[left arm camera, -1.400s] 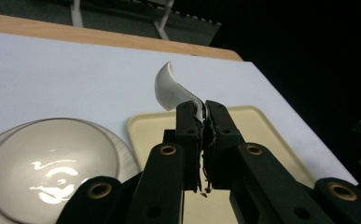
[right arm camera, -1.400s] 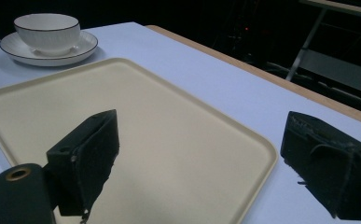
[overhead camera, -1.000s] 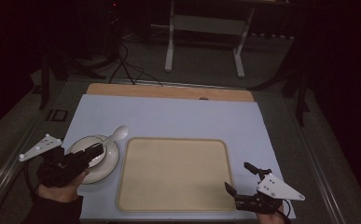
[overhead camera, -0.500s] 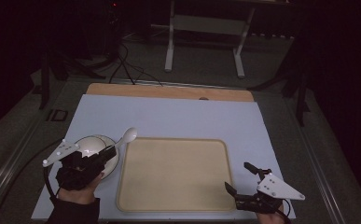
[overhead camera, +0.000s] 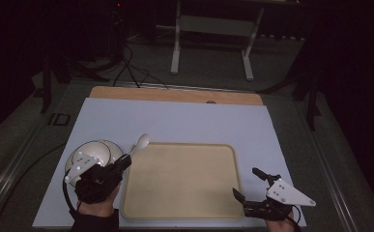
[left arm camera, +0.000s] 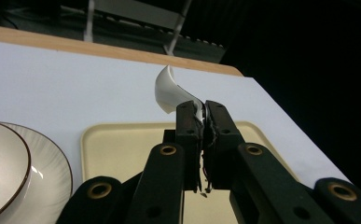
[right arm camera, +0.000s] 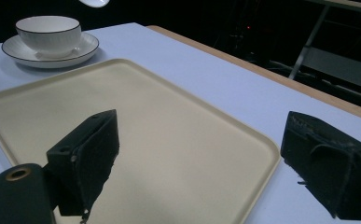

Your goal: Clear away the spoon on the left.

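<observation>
Beside the beige tray (overhead camera: 182, 181), at its near-left corner: left gripper (left arm camera: 199, 112) clenched on the handle of a white ceramic spoon (left arm camera: 169, 88), bowl end raised clear of the white mat (overhead camera: 184, 121) and pointing past the tray's far-left corner. Thin, glossy handle pinched only at its tip between narrow pads: likely to pivot or slip out if tilted or swung, and to chip on landing. White cup (right arm camera: 48, 29) on its dark-rimmed saucer (right arm camera: 71, 53), just left of the tray and close under the left hand (overhead camera: 95, 195); easily knocked by a careless sweep. Cup contents not discernible; tray bare. At the tray's near-right corner: right gripper (right arm camera: 206, 158) released, jaws spread wide, grasping nothing.
</observation>
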The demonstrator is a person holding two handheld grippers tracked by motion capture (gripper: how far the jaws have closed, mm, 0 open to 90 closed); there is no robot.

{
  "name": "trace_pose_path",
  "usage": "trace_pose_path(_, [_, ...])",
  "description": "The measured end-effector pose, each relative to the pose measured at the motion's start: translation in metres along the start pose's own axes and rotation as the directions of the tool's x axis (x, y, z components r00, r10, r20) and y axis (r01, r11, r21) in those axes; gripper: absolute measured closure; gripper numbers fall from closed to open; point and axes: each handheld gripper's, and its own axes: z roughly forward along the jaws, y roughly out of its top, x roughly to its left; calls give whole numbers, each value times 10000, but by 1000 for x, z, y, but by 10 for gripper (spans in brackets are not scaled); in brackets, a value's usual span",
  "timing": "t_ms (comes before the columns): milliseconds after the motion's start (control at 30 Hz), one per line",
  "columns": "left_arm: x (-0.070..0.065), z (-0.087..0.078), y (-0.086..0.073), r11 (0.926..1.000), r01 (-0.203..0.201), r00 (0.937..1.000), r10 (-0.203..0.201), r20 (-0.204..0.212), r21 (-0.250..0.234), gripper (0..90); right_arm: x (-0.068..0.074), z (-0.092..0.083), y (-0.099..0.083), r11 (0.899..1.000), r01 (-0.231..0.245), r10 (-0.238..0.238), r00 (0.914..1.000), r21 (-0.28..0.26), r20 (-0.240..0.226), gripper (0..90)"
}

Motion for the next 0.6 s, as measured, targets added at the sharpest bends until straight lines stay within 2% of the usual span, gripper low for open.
trace_pose_path(67, [-2, 0, -3, 9998, -116, 9997, 112, -238, -165, 862, 0, 0, 0, 10000, -6, 6, 10000, -11, -11, 115])
trace_pose_path(100, [-2, 1, -5, 9999, -51, 9998, 47, -184, -165, 861, 0, 0, 0, 10000, 0, 0, 10000, -10, -3, 115])
trace_pose_path(167, [-3, 2, -8, 9996, -61, 9993, 51, -369, -277, 862, 0, 0, 0, 10000, 0, 0, 10000, -9, -13, 115])
trace_pose_path(233, [-3, 4, -12, 9994, 76, 9995, -85, -290, -332, 861, 0, 1, 0, 10000, -20, 20, 10000, -1, -35, 115])
trace_pose_path(267, [-4, 6, -14, 9990, 13, 9991, -32, -424, -437, 861, 0, 1, 0, 10000, -16, 16, 10000, 3, -45, 115])
trace_pose_path(333, [-5, 8, -17, 9988, 52, 9993, -70, -359, -480, 861, 1, 1, 0, 10000, 4, -4, 10000, -8, -69, 115])
trace_pose_path(400, [-8, 11, -22, 9981, -145, 9984, 111, -562, -602, 861, 1, 1, 0, 10000, -9, 9, 10000, 18, -83, 115])
trace_pose_path(467, [-8, 14, -26, 9974, -7, 9986, -31, -521, -721, 861, 0, 2, 0, 10000, -28, 28, 9999, 15, -96, 115])
trace_pose_path(500, [-10, 15, -29, 9973, -109, 9976, 59, -689, -726, 861, 1, 2, 0, 10000, -19, 19, 10000, 30, -93, 115])
trace_pose_path(600, [-10, 19, -34, 9968, 73, 9981, -120, -598, -792, 861, 1, 2, 0, 10000, -9, 10, 9999, 38, -106, 115])
